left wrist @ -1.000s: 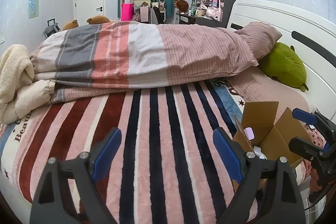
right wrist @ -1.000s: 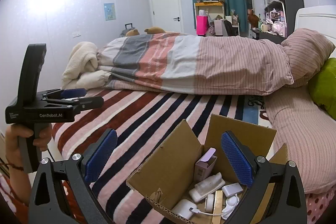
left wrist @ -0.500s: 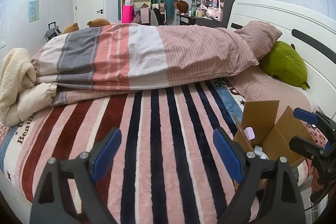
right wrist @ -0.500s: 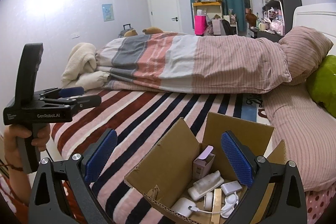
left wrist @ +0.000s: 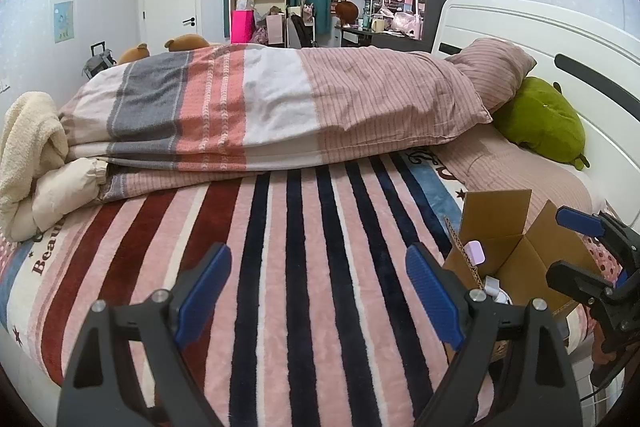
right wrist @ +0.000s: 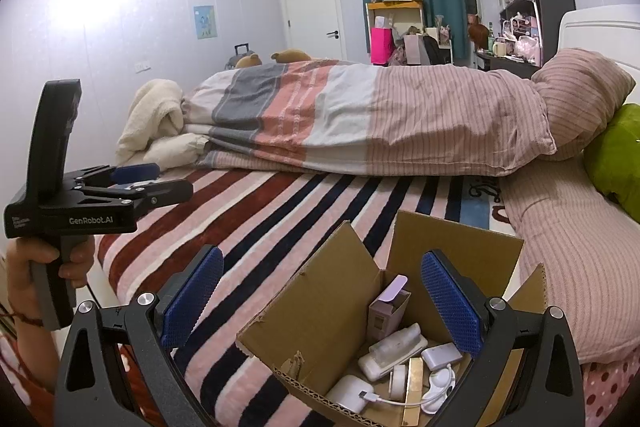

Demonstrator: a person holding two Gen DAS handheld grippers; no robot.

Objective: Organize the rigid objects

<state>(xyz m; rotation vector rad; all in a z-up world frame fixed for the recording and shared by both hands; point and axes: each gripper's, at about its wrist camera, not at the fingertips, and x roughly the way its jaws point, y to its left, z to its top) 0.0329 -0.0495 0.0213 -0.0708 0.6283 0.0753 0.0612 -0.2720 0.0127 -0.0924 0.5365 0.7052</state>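
An open cardboard box (right wrist: 320, 303) stands on the striped blanket near the bed's front right edge; it also shows in the left wrist view (left wrist: 516, 255). It holds a small purple carton (right wrist: 389, 309), white chargers (right wrist: 394, 351), a white cable and a gold strip. My right gripper (right wrist: 320, 299) is open and empty, hovering just above the box's near side. My left gripper (left wrist: 318, 287) is open and empty over the striped blanket, left of the box; it shows from the side in the right wrist view (right wrist: 152, 183).
A folded striped duvet (left wrist: 280, 107) lies across the bed behind. A cream blanket (left wrist: 28, 155) is bunched at the left. A pink pillow (left wrist: 496, 75) and a green plush (left wrist: 540, 123) lie by the white headboard (left wrist: 560, 35).
Both grippers have drifted only slightly; the view shifted a little. The jaws stayed open and nothing was picked up or moved.
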